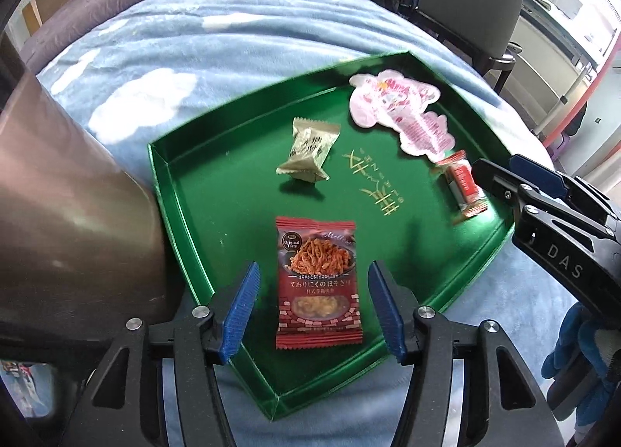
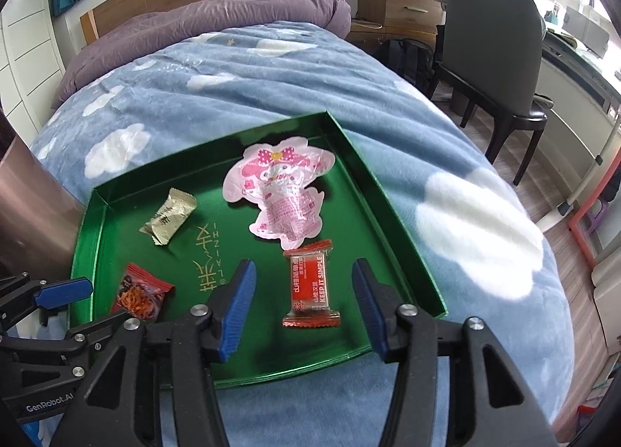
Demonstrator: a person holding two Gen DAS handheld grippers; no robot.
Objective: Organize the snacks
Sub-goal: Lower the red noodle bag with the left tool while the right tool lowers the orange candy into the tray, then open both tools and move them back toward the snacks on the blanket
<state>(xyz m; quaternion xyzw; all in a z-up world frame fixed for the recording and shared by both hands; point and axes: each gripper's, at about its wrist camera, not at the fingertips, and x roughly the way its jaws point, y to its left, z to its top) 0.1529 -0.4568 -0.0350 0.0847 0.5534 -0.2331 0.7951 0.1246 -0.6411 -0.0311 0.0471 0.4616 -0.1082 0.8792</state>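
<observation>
While both claws hung apart and empty, the red packet (image 1: pixel 319 284) lay between the left claw (image 1: pixel 314 311) fingers, the clear bar (image 2: pixel 311 287) between the right claw (image 2: pixel 304 307) fingers; the tray (image 2: pixel 392 214) on the soft bed (image 2: pixel 240 70) could tip under a careless push.

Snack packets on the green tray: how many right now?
4. Red noodle packet at the near left, red bar at the near right, gold packet at the far left, pink character pouch at the far right. None seem hidden.
</observation>
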